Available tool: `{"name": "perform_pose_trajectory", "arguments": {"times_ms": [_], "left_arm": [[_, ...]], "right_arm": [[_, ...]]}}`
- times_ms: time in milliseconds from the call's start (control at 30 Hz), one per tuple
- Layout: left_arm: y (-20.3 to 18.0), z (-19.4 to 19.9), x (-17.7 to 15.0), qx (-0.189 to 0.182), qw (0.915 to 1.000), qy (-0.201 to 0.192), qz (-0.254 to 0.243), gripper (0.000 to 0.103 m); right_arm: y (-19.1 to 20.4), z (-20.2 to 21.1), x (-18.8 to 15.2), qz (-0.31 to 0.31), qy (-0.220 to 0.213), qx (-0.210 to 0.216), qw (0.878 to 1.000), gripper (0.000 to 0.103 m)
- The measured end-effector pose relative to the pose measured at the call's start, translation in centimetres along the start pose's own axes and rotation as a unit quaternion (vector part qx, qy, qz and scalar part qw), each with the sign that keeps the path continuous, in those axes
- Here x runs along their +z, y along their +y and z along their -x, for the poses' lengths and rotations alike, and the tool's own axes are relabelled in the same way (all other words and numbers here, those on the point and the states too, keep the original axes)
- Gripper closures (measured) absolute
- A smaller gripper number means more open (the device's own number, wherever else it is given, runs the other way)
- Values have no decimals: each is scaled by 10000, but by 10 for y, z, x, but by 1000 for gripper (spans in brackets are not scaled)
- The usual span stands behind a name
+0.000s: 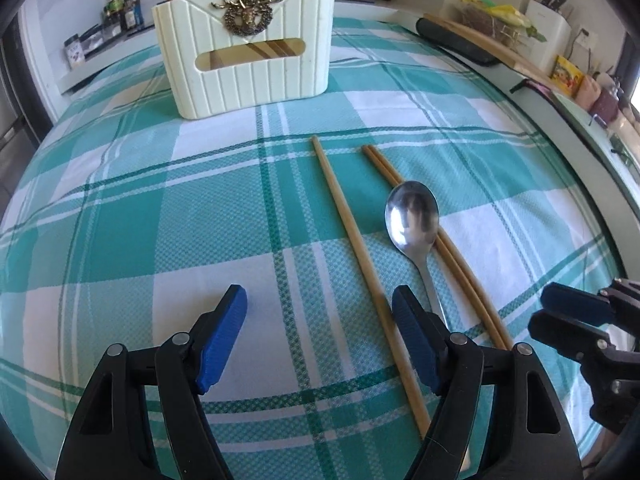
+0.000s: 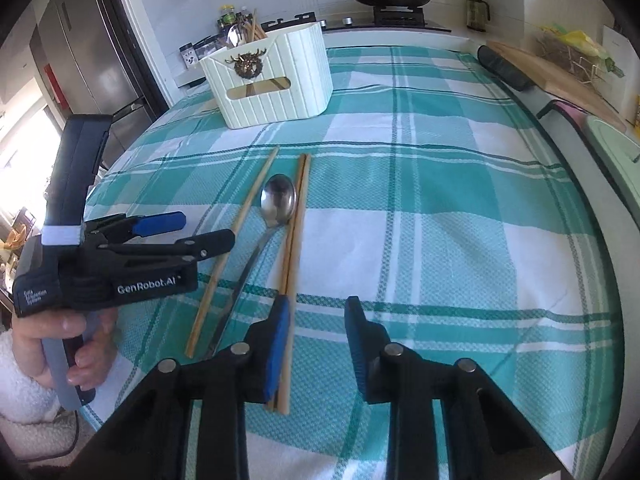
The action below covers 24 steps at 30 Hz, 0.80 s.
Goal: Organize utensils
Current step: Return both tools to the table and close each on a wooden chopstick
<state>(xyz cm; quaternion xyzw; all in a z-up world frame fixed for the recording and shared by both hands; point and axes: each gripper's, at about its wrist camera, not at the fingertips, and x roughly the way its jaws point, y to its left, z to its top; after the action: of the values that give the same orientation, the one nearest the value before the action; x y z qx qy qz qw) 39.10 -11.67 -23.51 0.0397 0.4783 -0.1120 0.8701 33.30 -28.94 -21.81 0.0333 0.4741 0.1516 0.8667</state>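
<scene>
Fingers of the left gripper (image 1: 320, 340) stand wide and empty above the checked cloth (image 1: 120, 220); the right gripper (image 2: 316, 344) is narrower, also empty. Between them lie a single chopstick (image 1: 352, 240), a steel spoon (image 1: 412, 216) and a chopstick pair (image 1: 460, 264). The cream utensil caddy (image 1: 248, 52) stands farther back on the worktop.
</scene>
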Motion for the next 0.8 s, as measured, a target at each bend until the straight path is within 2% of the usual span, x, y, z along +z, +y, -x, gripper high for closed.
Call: {"name": "perform_pose_trajectory", "arguments": {"times_ms": [33,133,300,333,400,500,700,800], "left_arm": [[-2,0,0,60,10000,-25,-57,29],[-6,1,-2,120,9996,-100,-246,43],[-4,4,-2,63,9995,-125,-296,75],[-2,4,-2,45,9996,-118,-267,78],[2,5,-3,0,9997,-98,-214,89],[7,7,-4,-7,9998,-75,-195,92],[37,20,-22,107,9995,-11,-289,97],[60,30,-33,213,9995,10,-238,97]], "right_arm": [[2,-6,4,26,72,37,10000,81],[9,-23,11,164,312,85,9993,89],[10,-39,18,97,530,123,9985,93],[8,-41,20,37,571,105,9983,97],[7,-43,23,36,636,100,9979,97],[13,-45,26,260,706,-35,9972,97],[-9,-32,18,-295,446,-593,9968,97],[-16,-21,6,-327,390,-897,9947,97]]}}
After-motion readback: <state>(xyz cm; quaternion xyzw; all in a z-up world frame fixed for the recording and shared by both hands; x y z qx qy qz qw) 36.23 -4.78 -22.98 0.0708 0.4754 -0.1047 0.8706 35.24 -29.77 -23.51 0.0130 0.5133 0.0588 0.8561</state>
